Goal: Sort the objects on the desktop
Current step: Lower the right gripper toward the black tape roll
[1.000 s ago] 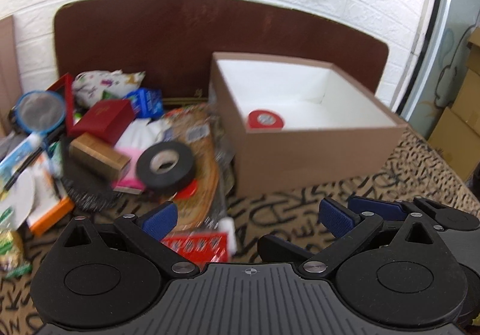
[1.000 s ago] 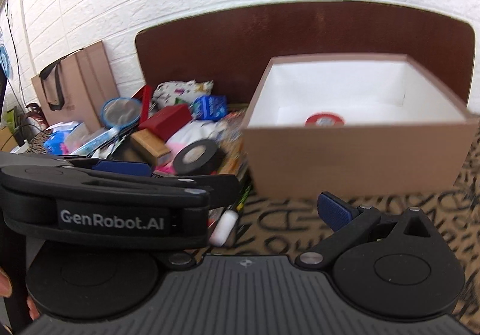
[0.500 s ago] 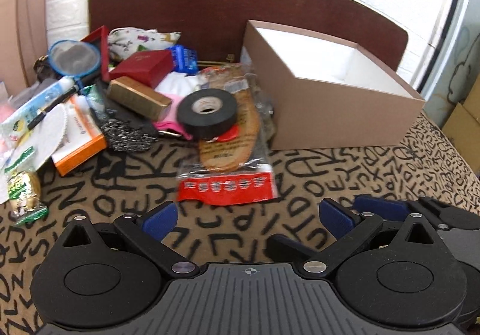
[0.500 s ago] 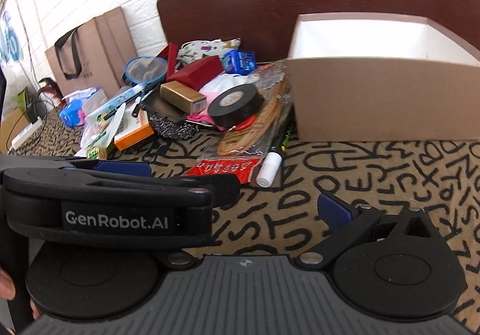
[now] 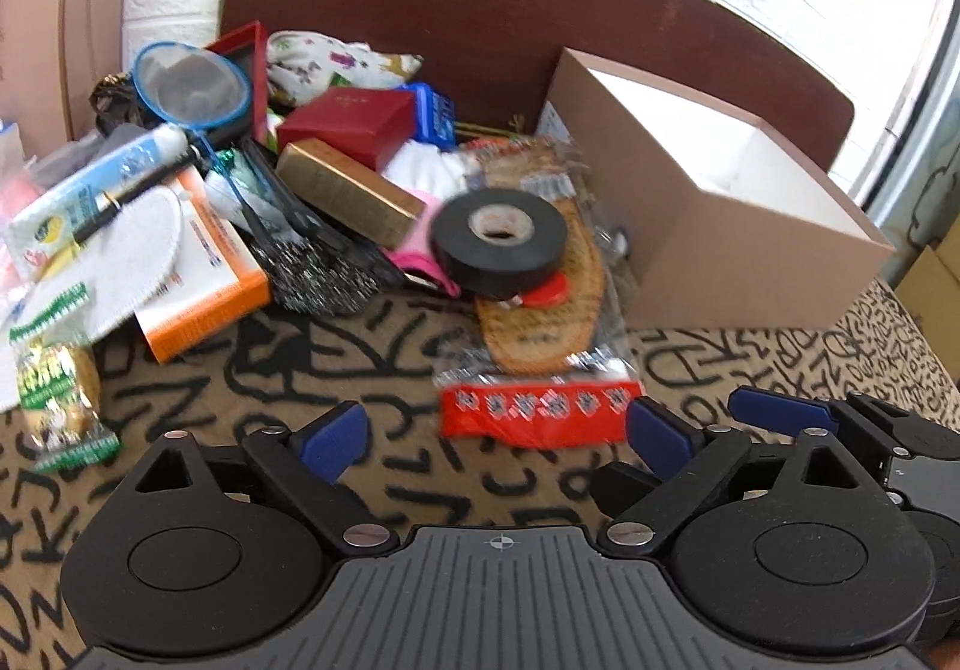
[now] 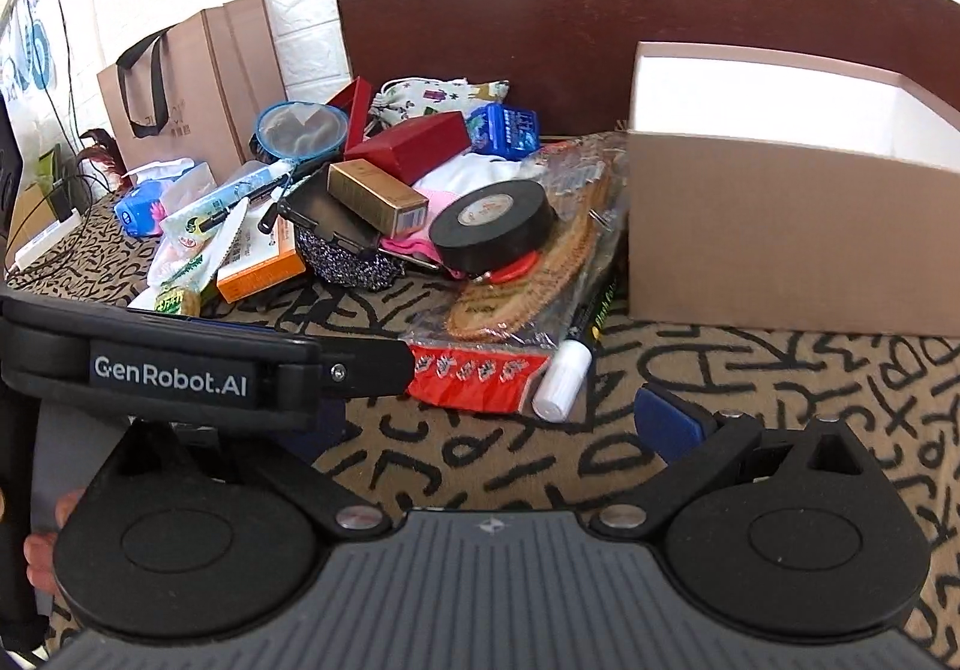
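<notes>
The table [image 5: 372, 466] carries a cloth printed with black letters. A brown cardboard box [image 5: 720, 226] with a white inside stands open at the right rear. To its left lies the pile of items to be sorted. A packet of insoles [image 5: 540, 310] with a red header lies nearest the box, its header toward the grippers. A black tape roll [image 5: 498, 241] rests flat on the insoles. Left of the roll lie a red case [image 5: 348, 126], a gold box [image 5: 351, 193] and an orange box [image 5: 204, 274]. A white marker [image 6: 564, 376] lies just beside the packet's right edge.

The left gripper [image 5: 495, 433] hovers just short of the red header. Its jaws have just been closing slightly but stand wide apart, with nothing between them. The right gripper [image 6: 522, 400] hovers beside it; its left finger is hidden behind the left gripper, but the visible gap is wide and nothing is held.
</notes>
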A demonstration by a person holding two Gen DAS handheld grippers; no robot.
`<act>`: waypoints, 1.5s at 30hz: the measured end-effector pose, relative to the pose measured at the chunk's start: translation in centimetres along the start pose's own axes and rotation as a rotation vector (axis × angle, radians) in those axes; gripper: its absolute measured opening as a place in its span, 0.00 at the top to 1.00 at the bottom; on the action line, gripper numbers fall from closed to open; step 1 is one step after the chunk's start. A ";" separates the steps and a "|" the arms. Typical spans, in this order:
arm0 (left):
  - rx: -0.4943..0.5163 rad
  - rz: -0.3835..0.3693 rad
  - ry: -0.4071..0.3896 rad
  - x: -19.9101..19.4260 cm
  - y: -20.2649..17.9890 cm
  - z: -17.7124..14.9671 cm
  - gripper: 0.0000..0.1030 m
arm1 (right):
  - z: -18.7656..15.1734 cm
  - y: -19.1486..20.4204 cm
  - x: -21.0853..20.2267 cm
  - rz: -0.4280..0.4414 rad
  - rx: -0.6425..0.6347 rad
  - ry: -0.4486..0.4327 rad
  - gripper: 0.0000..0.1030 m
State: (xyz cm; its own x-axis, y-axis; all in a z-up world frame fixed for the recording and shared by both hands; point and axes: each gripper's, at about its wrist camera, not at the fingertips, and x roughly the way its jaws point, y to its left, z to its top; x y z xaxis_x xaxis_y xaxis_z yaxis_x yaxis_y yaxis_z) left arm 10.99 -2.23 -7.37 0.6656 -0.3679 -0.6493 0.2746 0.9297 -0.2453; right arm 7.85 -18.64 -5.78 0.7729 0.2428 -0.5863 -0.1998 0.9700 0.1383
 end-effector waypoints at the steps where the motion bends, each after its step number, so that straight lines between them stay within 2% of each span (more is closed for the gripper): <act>1: -0.008 0.005 -0.009 0.1 0.3 0.3 0.07 | 0.2 0.0 0.2 0.006 -0.004 -0.004 0.02; 3: -0.028 0.006 -0.019 0.2 0.9 0.8 0.08 | 0.7 0.1 0.7 0.019 -0.006 -0.015 0.04; 10: -0.031 -0.029 -0.041 0.7 1.7 3.2 0.21 | 2.6 0.8 2.8 0.063 -0.068 -0.039 0.15; 14: -0.060 -0.066 -0.065 0.5 1.8 4.7 0.22 | 3.6 1.0 4.0 0.081 -0.097 -0.045 0.22; 18: -0.046 -0.079 -0.096 0.8 1.3 5.8 0.22 | 4.6 0.8 5.1 0.076 -0.110 -0.062 0.25; 21: -0.024 -0.058 -0.079 2.2 1.2 6.5 0.24 | 5.1 0.6 6.0 0.065 -0.115 -0.068 0.27; 27: 0.023 -0.086 -0.025 5.0 0.8 7.7 0.33 | 5.6 0.3 7.7 0.023 -0.165 -0.071 0.29; 31: 0.047 -0.106 0.008 6.6 0.4 7.9 0.31 | 5.7 0.1 8.8 0.019 -0.174 -0.068 0.29; 36: 0.045 -0.068 0.016 8.5 0.7 8.2 0.22 | 5.7 0.0 9.8 -0.004 -0.185 -0.065 0.28; 45: 0.101 -0.078 0.027 9.4 0.8 7.9 0.19 | 5.2 0.2 10.6 -0.018 -0.198 -0.098 0.27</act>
State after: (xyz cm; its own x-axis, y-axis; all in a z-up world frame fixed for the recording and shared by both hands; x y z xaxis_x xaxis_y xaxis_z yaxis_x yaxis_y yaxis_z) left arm 22.91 -5.07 -7.96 0.6213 -0.4371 -0.6504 0.3940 0.8917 -0.2229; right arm 19.17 -15.86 -7.84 0.8304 0.2346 -0.5054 -0.2923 0.9556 -0.0368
